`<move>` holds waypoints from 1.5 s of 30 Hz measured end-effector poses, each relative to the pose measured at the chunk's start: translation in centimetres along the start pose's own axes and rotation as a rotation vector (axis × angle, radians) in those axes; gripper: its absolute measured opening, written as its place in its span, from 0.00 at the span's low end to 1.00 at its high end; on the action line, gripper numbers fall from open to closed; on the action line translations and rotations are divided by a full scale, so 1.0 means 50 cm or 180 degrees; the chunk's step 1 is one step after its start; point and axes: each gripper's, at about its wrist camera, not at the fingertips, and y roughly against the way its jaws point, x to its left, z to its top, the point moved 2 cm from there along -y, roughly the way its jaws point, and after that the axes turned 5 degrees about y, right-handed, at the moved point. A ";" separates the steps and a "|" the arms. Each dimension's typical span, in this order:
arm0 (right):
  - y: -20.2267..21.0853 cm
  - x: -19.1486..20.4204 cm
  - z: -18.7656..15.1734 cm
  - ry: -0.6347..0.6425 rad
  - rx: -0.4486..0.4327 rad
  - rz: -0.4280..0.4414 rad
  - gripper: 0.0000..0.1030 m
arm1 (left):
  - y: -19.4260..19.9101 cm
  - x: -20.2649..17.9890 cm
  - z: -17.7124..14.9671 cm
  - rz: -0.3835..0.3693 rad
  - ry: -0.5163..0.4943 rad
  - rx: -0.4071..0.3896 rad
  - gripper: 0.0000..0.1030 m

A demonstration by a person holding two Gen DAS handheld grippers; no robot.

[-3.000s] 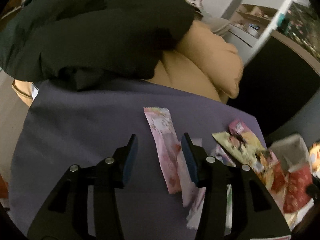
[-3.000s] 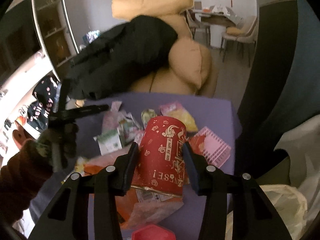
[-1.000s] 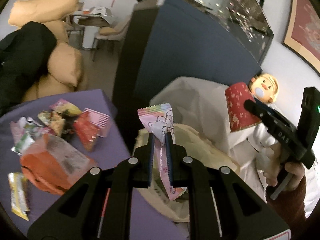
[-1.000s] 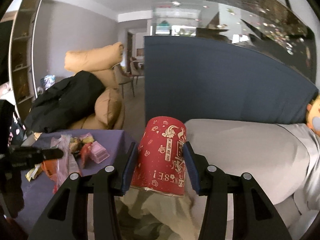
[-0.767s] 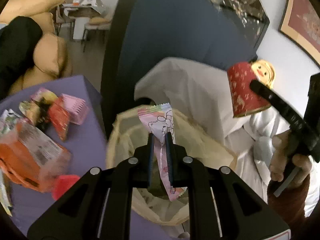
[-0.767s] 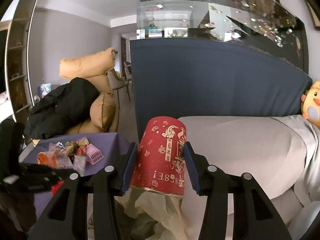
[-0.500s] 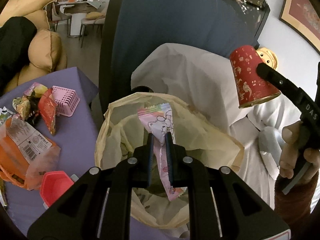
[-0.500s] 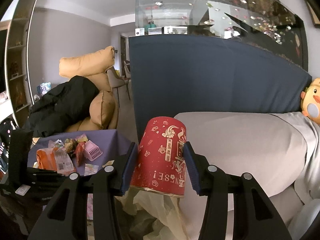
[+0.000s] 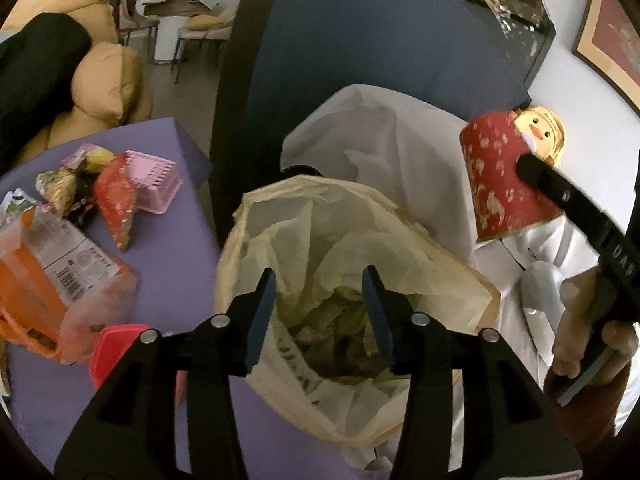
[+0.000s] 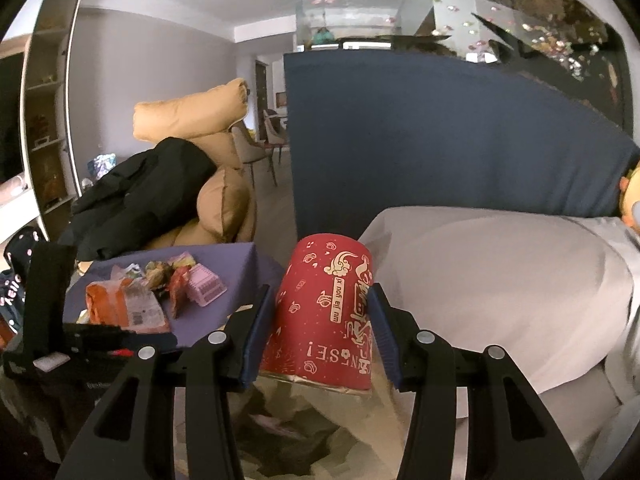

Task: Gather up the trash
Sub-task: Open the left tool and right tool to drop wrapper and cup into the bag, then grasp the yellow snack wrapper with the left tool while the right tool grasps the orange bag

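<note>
Left gripper (image 9: 320,312) spread wide above the trash bag (image 9: 420,248), right gripper (image 10: 316,320) clamping a red paper cup (image 10: 328,312) (gold-printed), wrappers (image 9: 76,192) on the purple table (image 9: 176,264).

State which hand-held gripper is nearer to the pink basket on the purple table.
Left. The left hand-held gripper hangs open over the trash bag beside the table holding the pink basket; the right hand-held gripper, holding the red cup, is beyond the bag.
</note>
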 end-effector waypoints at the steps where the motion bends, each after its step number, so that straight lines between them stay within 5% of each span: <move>1: -0.004 0.005 -0.007 -0.0028 0.0025 0.0029 0.45 | 0.008 0.006 -0.003 0.0027 0.0016 -0.0015 0.43; 13: -0.045 0.071 -0.083 -0.0104 0.0361 0.0253 0.45 | 0.111 0.059 -0.088 0.0321 -0.0137 -0.0157 0.49; 25: -0.088 0.085 -0.110 -0.0120 0.0625 0.0123 0.45 | 0.159 0.135 -0.119 0.0402 0.0076 -0.0262 0.49; 37: -0.096 0.196 -0.100 0.0223 0.0663 0.0271 0.45 | 0.257 0.370 -0.168 0.0992 0.0627 -0.0455 0.50; 45: -0.135 0.326 -0.095 0.0441 0.0669 0.0749 0.45 | 0.324 0.499 -0.193 0.1302 0.0967 -0.0634 0.50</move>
